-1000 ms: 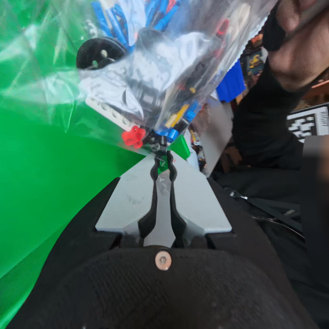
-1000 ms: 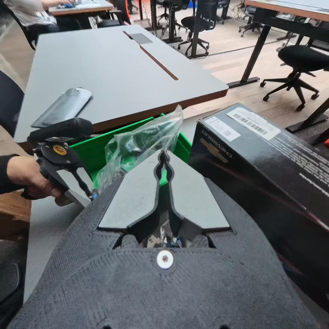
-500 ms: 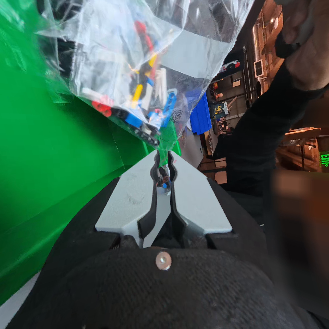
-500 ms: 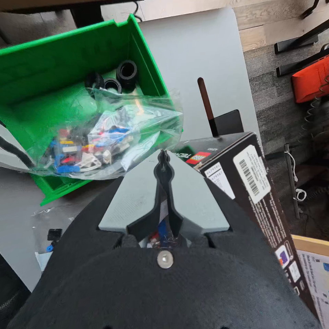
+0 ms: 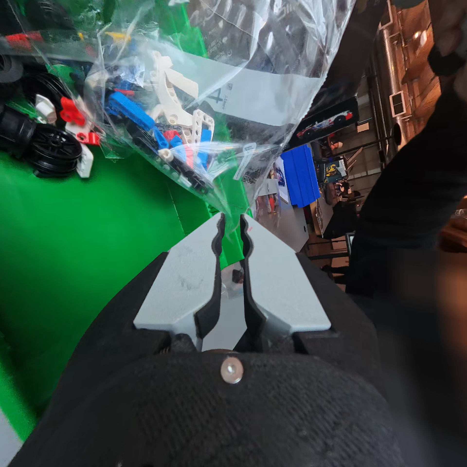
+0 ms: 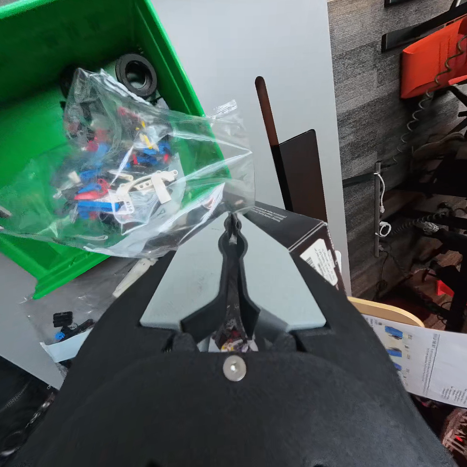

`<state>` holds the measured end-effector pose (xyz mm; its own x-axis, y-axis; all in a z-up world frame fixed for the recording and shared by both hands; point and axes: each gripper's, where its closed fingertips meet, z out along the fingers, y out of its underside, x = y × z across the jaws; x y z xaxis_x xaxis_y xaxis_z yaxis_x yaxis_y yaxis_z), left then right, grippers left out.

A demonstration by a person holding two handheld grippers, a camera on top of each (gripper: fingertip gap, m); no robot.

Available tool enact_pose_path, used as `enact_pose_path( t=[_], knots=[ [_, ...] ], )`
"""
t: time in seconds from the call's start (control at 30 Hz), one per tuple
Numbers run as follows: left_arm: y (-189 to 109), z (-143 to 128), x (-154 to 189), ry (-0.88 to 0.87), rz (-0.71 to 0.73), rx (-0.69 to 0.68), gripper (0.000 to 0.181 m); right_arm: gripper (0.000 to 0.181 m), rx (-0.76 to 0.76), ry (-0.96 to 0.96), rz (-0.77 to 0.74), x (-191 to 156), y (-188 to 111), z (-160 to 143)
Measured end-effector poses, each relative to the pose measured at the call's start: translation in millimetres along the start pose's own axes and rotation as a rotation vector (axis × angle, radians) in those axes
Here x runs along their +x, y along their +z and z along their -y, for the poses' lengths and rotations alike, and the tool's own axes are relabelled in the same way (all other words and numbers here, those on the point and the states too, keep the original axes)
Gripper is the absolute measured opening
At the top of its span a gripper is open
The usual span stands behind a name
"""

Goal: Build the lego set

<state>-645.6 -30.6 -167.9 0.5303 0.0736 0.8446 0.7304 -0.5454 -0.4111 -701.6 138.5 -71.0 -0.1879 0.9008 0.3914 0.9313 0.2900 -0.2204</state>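
A clear plastic bag (image 5: 227,88) of blue, red, white and black lego pieces hangs stretched between my two grippers over a green bin (image 5: 75,240). My left gripper (image 5: 231,219) has the bag's lower corner between its fingertips. Its jaws stand a narrow gap apart, with a small black piece in the plastic between them. My right gripper (image 6: 231,219) is shut tight on the other corner of the bag (image 6: 151,177). Loose pieces lie on the bin floor: a black wheel (image 5: 55,149) and a red piece (image 5: 70,113).
The bin (image 6: 63,38) stands on a grey table (image 6: 252,50) and holds a black tyre (image 6: 136,73). The black set box (image 6: 303,227) lies just past my right gripper. An instruction sheet (image 6: 429,358) is at the right, and small pieces (image 6: 65,321) lie at the front left. A person's black sleeve (image 5: 417,177) is close by. My right fingertips sit around 20 cm from my left ones.
The bag has moved lower over the bin. The left view now shows wheels and loose pieces on the bin floor. My left jaws stand slightly wider than before.
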Motion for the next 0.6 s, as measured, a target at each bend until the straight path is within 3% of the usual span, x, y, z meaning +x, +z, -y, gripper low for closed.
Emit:
enact_pose_path(
  t=[0.27, 0.47, 0.57, 0.6],
  knots=[
    [-32.6, 11.1, -7.4, 0.014, 0.059, 0.006, 0.01, 0.0, -0.055, -0.025, 0.104, -13.9, 6.5, -7.3],
    [-50.2, 41.0, -5.8, 0.149, 0.196, 0.12, 0.0, 0.0, -0.146, -0.019, 0.138, -23.6, 15.4, -18.7],
    [-38.3, 17.6, 8.2, 0.381, 0.319, 0.041, 0.02, 0.0, -0.119, -0.002, 0.152, -25.7, 14.8, -15.1],
    [-31.8, 3.9, 8.8, 0.463, 0.384, 0.0, 0.038, 0.0, -0.115, -0.006, 0.15, -25.6, 15.1, -15.3]
  ],
)
